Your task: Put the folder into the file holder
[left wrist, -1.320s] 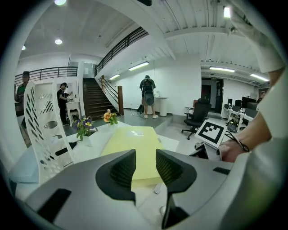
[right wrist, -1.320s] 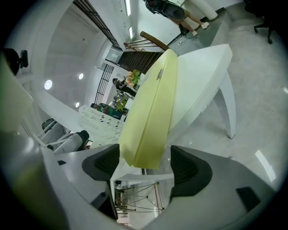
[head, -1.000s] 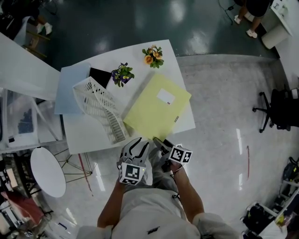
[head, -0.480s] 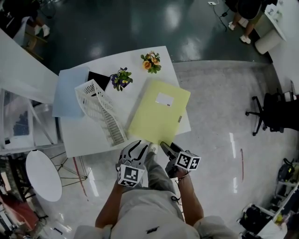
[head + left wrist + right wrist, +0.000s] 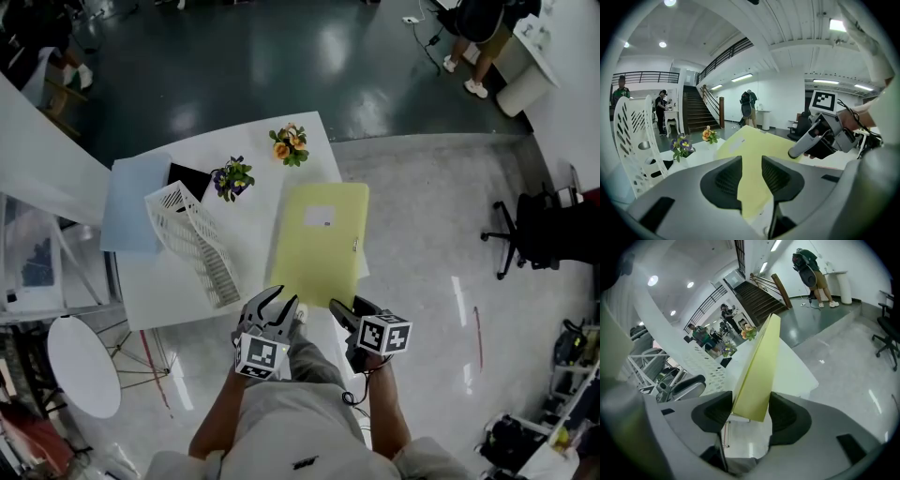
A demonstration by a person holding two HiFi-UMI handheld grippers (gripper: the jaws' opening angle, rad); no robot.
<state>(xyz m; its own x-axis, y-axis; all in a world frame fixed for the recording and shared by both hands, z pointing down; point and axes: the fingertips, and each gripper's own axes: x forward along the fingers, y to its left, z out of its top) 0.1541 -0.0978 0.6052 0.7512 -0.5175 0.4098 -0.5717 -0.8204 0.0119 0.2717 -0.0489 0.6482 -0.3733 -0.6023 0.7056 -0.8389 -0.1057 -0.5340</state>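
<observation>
A pale yellow folder (image 5: pixel 319 244) with a white label is lifted off the white table (image 5: pixel 159 281), tilted, with its near end raised. My right gripper (image 5: pixel 339 309) is shut on its near edge; the jaws have just been closing, with the folder (image 5: pixel 761 362) between them. My left gripper (image 5: pixel 277 302) hovers open by the folder's near left corner, and the folder (image 5: pixel 750 150) shows through the gap beyond its pads. The white perforated file holder (image 5: pixel 192 244) lies slanted on the table to the folder's left.
Purple flowers (image 5: pixel 230 178) and orange flowers (image 5: pixel 288 143) stand at the table's far side, next to a light blue sheet (image 5: pixel 131 202). A round white side table (image 5: pixel 84 366) sits at the lower left. An office chair (image 5: pixel 525 230) stands on the floor at right.
The right gripper has risen with the folder, whose near end came off the table and swung to point straight away. The left gripper rose a little.
</observation>
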